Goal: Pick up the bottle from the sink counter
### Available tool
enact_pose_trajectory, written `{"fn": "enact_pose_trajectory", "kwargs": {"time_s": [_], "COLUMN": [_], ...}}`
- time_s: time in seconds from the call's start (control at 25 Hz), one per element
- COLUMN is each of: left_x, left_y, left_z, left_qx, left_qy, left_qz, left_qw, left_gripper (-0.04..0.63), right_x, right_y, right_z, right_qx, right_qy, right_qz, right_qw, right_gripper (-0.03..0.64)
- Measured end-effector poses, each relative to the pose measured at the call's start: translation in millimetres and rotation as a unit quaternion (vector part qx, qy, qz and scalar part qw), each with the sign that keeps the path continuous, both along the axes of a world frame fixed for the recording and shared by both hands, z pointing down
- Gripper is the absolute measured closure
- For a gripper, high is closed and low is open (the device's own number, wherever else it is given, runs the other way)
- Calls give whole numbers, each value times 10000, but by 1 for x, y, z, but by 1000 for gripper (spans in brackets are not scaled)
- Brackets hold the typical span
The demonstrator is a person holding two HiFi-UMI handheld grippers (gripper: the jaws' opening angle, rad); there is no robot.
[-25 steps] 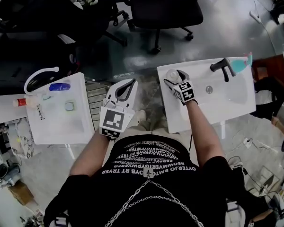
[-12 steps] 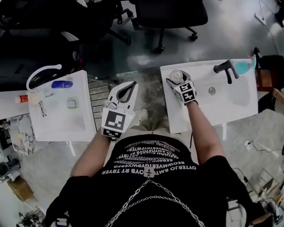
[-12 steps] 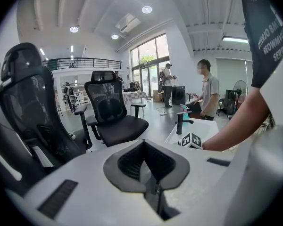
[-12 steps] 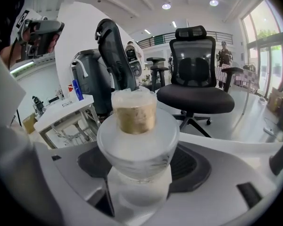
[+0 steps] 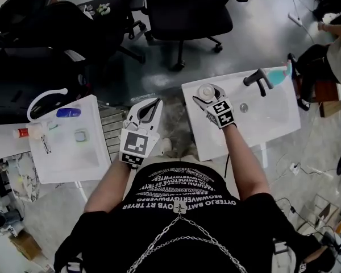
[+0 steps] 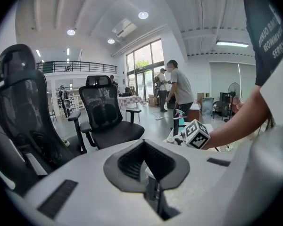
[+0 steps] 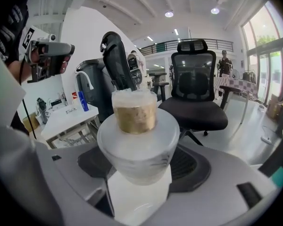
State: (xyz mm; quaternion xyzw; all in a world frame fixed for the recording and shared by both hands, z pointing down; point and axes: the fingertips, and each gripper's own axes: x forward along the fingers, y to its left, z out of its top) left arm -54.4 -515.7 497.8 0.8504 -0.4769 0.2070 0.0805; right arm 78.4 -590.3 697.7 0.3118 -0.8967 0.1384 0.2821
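Observation:
A small frosted bottle (image 5: 205,90) with a gold collar and clear cap (image 7: 134,112) stands at the left end of the white sink counter (image 5: 216,138). My right gripper (image 5: 206,94) has a jaw on each side of its body and is shut on the bottle (image 7: 137,147); white counter shows just beneath it. My left gripper (image 5: 157,100) hangs in the gap between the two white tables, shut with nothing in it (image 6: 145,147). Whether the bottle's base still touches the counter is hidden.
A black faucet (image 5: 258,79) and a teal spray bottle (image 5: 282,74) stand by the basin (image 5: 273,110). The left table (image 5: 68,152) holds a blue bottle (image 5: 68,112), a red-capped bottle (image 5: 24,132) and glasses. Office chairs (image 5: 187,10) stand beyond. A seated person (image 5: 332,41) is at the far right.
The head view has shifted, so the sink sits further left in the frame. The right gripper stays round the bottle and the left gripper has hardly moved. A person has come into view.

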Motion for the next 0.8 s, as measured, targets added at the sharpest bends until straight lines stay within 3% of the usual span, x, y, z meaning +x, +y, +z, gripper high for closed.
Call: {"fn": "enact_pose_trajectory", "kwargs": {"time_s": [0.8], "left_x": [20], "left_y": [9], "left_z": [-35], "left_qx": [413], "left_qy": [151], "left_qz": [616], "left_qw": [9971], "left_gripper": [591], "right_x": [11], "right_y": [50], "right_z": [-193], "right_qx": [19], "right_qy": [-362], "right_qz": [132], "right_qw": [9993], "right_gripper": [279]}}
